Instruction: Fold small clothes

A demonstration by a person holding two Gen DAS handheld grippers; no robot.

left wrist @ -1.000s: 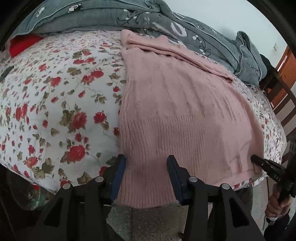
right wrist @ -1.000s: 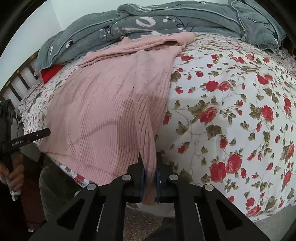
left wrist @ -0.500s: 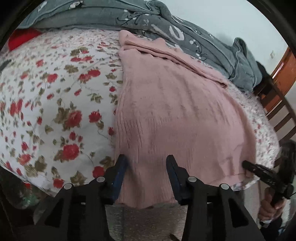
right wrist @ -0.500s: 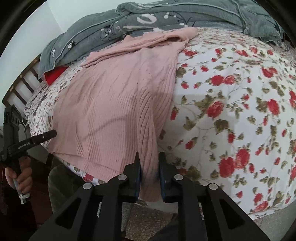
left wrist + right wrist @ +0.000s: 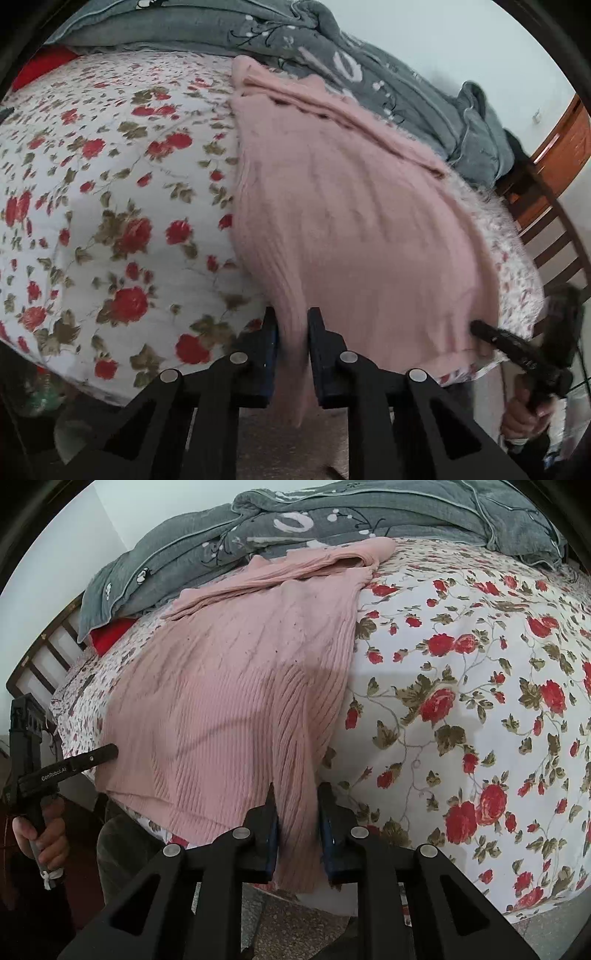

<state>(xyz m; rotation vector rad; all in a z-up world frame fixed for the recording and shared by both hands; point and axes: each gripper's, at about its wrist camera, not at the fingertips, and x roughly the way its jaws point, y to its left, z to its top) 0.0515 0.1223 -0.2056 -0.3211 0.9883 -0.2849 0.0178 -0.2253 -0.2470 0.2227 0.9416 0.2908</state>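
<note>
Floral bedding in red roses on white is spread over the bed, with a grey quilt bunched along the top of the frame. Over it a pink ribbed sweater is laid flat, its hem hung off the near edge. Each hem corner is pinched: the left claw, just closed, and the right claw, slightly eased, are both clamped on knit.

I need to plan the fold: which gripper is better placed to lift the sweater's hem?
Neither alone: left gripper and right gripper each pinch a hem corner of the pink sweater.
</note>
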